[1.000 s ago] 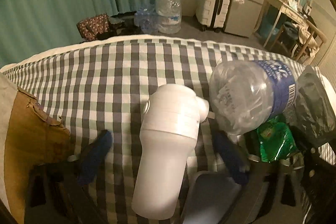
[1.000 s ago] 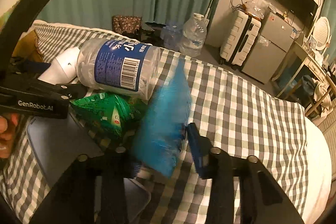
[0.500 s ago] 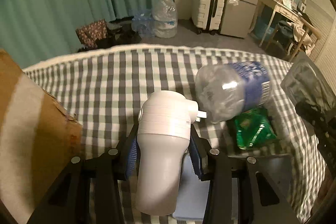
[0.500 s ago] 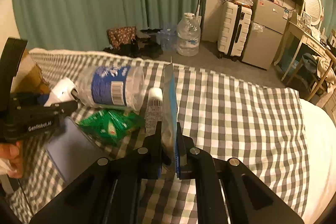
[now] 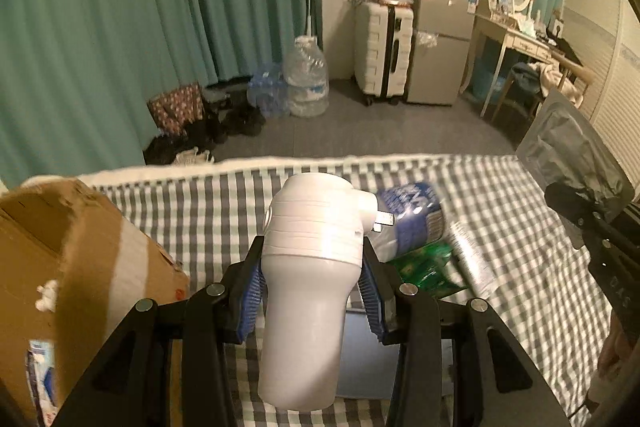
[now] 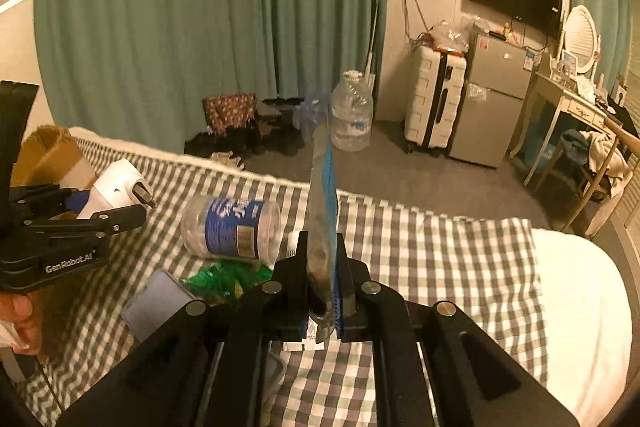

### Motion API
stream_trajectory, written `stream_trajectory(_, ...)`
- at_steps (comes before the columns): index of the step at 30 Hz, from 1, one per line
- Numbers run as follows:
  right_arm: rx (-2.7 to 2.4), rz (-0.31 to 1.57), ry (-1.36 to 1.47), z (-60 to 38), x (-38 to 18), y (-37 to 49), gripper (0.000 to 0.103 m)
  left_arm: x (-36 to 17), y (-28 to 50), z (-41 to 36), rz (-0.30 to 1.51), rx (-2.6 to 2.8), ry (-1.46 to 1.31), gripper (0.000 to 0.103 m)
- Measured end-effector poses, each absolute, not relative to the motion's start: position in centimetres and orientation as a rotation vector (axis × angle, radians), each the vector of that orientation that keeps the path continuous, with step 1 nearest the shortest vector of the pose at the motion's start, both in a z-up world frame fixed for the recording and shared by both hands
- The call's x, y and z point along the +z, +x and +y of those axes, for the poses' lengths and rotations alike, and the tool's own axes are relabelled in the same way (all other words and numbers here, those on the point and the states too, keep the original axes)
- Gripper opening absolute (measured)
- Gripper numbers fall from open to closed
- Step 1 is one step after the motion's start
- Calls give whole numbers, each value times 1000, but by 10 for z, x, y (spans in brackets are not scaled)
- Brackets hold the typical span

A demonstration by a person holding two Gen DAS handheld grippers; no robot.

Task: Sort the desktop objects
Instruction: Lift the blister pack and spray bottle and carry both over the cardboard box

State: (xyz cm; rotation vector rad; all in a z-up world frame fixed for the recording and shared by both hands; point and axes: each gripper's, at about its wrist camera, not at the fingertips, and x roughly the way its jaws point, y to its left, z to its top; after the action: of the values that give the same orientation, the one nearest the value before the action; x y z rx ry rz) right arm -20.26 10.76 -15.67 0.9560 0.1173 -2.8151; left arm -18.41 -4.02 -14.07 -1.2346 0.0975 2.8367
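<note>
A white plug-in device (image 5: 312, 287) is held upright above the bed, and a thin blue packet (image 6: 325, 227) stands edge-on, also lifted. A clear bottle with a blue label (image 6: 232, 229) lies on its side mid-bed, touching a green packet (image 6: 220, 277) and beside a grey-blue flat case (image 6: 154, 303).

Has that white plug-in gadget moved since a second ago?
Yes. The white gadget lay on the checked cloth a second ago; now the left gripper holds it raised above the cloth, with more floor showing beyond.
</note>
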Motion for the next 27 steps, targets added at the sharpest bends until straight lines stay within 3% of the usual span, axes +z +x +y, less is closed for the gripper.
stream_trajectory(13, -2889, 74, 776, 116, -96, -169, 8, -61, -138, -26, 168, 2922, -983, 44)
stream_trajectory(27, -2907, 45, 656, 109, -49, -119, 8, -18, -82, -42, 206, 2996, -904, 44)
